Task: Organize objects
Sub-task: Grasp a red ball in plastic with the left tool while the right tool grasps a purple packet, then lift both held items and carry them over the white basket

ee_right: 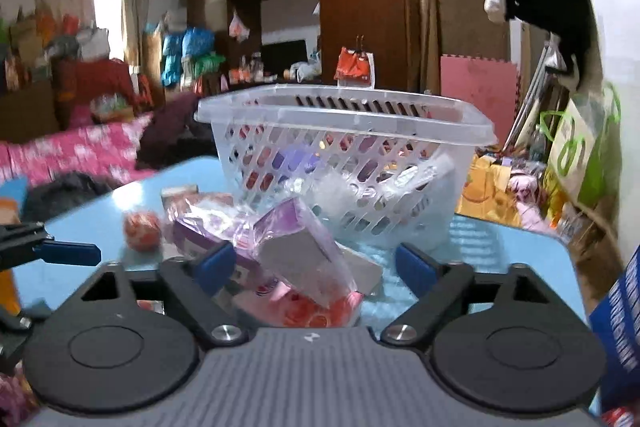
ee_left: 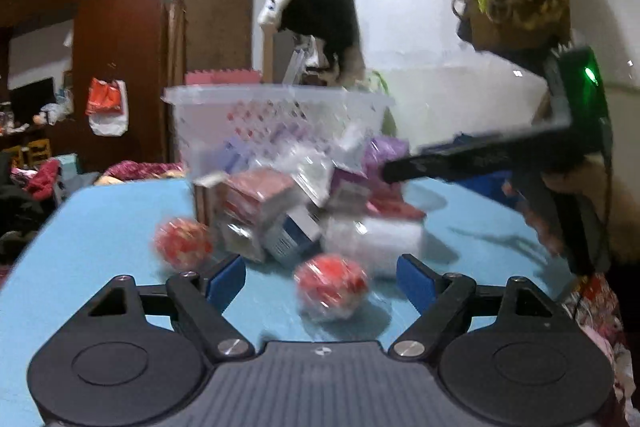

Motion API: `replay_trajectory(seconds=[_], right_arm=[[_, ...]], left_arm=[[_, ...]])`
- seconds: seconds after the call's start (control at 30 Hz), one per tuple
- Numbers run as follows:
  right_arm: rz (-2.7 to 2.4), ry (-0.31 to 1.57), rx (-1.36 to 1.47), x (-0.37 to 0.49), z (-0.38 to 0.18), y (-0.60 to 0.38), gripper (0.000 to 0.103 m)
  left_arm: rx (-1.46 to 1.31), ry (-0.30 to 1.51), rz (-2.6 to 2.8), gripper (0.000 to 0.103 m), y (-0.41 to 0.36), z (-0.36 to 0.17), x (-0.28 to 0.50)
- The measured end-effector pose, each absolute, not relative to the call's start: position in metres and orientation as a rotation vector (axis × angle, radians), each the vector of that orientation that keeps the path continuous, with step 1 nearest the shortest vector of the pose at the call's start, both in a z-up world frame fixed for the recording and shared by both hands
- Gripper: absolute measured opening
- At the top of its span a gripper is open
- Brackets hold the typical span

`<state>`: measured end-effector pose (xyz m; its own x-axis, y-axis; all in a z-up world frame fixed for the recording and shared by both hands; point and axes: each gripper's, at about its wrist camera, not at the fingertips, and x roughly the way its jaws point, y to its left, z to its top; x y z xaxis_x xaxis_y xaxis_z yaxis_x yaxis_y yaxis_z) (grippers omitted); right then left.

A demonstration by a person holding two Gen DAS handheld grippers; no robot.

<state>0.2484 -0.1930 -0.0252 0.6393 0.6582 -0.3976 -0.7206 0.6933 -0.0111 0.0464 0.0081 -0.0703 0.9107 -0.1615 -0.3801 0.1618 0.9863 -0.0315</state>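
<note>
Two views take in one blue bench (ee_right: 500, 239) carrying a clear slotted basket (ee_right: 348, 115), already part filled. In front lies a heap of small cartons and wrapped packs (ee_left: 280, 211): probably light, crushable, with slippery film, best pinched across a carton's flat sides. Two red balls (ee_left: 330, 287) may roll. Only the left view shows the nearer ball; only the right shows inside the basket. Left hand-held gripper (ee_left: 320, 279) and right hand-held gripper (ee_right: 316, 263) are both spread, empty.

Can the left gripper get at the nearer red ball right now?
Probably yes. The left gripper is open, the red ball lies loose on the blue table between its fingertips, and nothing blocks it.
</note>
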Motion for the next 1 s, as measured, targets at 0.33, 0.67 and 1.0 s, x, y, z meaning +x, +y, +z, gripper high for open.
replay_trajectory(seconds=[0.33,0.67,1.0], right_arm=[[0.787,0.367,-0.201,0.237,-0.042,-0.193,0.037],[0.789,0.323,-0.071,0.221,-0.044,-0.225,0.036],[0.770,0.319,-0.009,0.208,-0.049,-0.232,0.037]], left_arm=[[0.028,0.426,-0.154,0.084,-0.004,-0.092,0.051],[0.009,0.373,-0.144,0.053,0.004,-0.092,0.048],[-0.020,0.347,-0.136,0.053,0.021,-0.080,0.044]])
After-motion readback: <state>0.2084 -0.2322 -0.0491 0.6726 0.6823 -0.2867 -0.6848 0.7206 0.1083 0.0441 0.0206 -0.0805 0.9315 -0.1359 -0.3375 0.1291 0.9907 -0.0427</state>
